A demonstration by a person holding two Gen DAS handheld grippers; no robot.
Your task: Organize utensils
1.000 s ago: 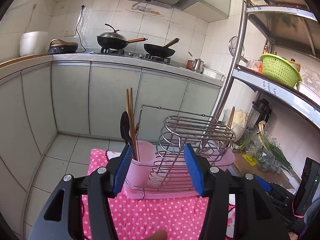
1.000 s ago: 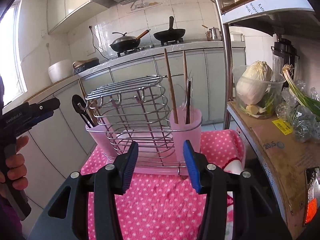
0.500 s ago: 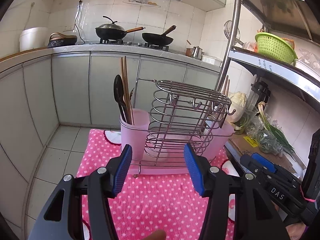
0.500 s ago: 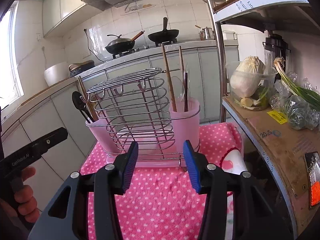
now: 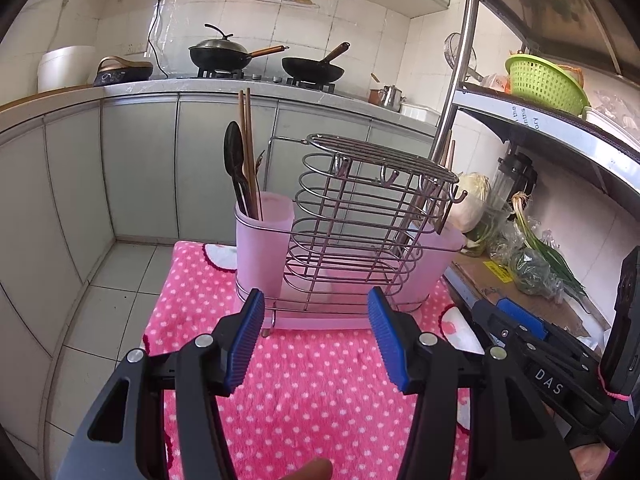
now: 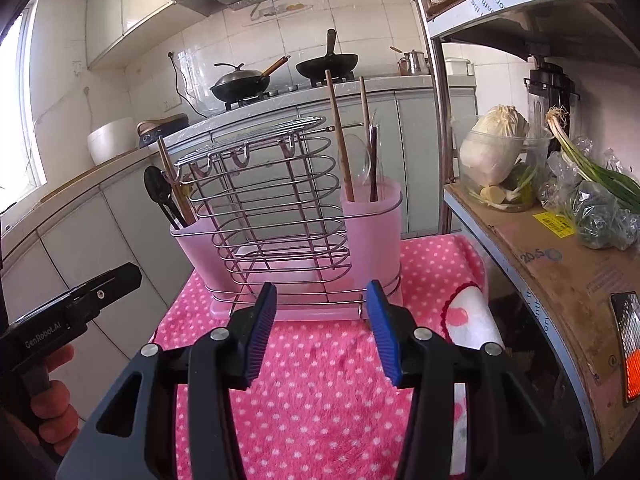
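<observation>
A wire utensil rack (image 5: 360, 224) with pink plastic cups stands on a pink dotted cloth (image 5: 312, 380). Its left cup (image 5: 262, 240) holds a black spoon (image 5: 234, 160) and wooden chopsticks (image 5: 247, 152). In the right wrist view the rack (image 6: 276, 208) shows a right cup (image 6: 372, 228) with chopsticks (image 6: 338, 132), a clear spoon and a dark utensil. My left gripper (image 5: 316, 336) is open and empty in front of the rack. My right gripper (image 6: 322, 328) is open and empty, also short of the rack.
A metal shelf unit (image 5: 552, 128) stands on the right with a green basket (image 5: 544, 84), cabbage (image 6: 496, 148) and greens on cardboard. Grey cabinets and a stove with two woks (image 5: 224, 54) lie behind. Tiled floor (image 5: 116, 280) lies left of the cloth.
Both grippers have drawn back from the rack and risen a little; the rack now sits farther away. Both stay open and empty.
</observation>
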